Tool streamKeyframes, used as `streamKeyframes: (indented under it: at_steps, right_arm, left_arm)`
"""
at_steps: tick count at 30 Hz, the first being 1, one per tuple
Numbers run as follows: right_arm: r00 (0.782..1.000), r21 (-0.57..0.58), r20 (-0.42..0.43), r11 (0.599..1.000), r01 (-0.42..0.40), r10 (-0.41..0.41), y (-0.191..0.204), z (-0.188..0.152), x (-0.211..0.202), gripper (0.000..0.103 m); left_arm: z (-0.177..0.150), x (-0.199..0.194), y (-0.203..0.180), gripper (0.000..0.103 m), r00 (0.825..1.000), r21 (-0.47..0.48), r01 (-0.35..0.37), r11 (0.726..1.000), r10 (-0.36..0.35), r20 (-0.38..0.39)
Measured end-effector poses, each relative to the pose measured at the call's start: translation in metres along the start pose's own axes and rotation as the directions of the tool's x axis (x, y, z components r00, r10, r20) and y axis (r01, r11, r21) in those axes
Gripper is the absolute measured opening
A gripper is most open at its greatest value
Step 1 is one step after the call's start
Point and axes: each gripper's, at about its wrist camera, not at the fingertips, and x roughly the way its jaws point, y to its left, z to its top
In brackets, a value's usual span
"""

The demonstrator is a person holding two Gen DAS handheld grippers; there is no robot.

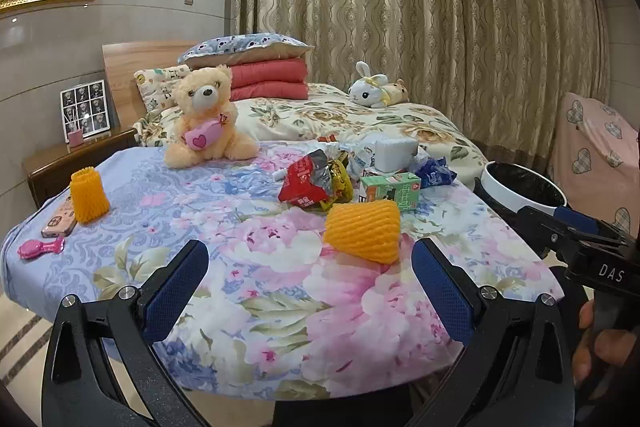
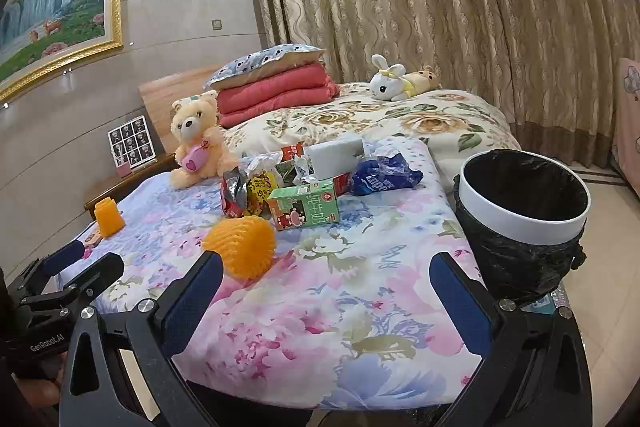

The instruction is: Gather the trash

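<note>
- Trash sits heaped mid-bed (image 1: pixel 260 267), just beyond both my grippers; bin (image 2: pixel 524 223) waits at the right edge.
- Nothing collected yet, I judge.
- Left gripper (image 1: pixel 310 287) and right gripper (image 2: pixel 326 301) gape wide, empty.
- Next: reach forward for the near orange foam net (image 1: pixel 364 231).

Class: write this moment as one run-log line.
left gripper: open, empty | right gripper: open, empty | nearest trash: orange foam net on bed | bin: right of bed
</note>
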Motion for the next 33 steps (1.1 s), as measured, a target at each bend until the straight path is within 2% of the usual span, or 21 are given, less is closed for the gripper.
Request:
streamKeyframes:
  at_steps: [33]
  right_arm:
    - [1.0, 0.022, -0.018, 0.999, -0.025, 0.025, 0.0029, -0.0054, 0.0059, 0.103]
  left_arm:
    - [0.0006, -0.0026, -0.0015, 0.103, 1.0, 0.004, 0.003, 1.0, -0.003, -0.001]
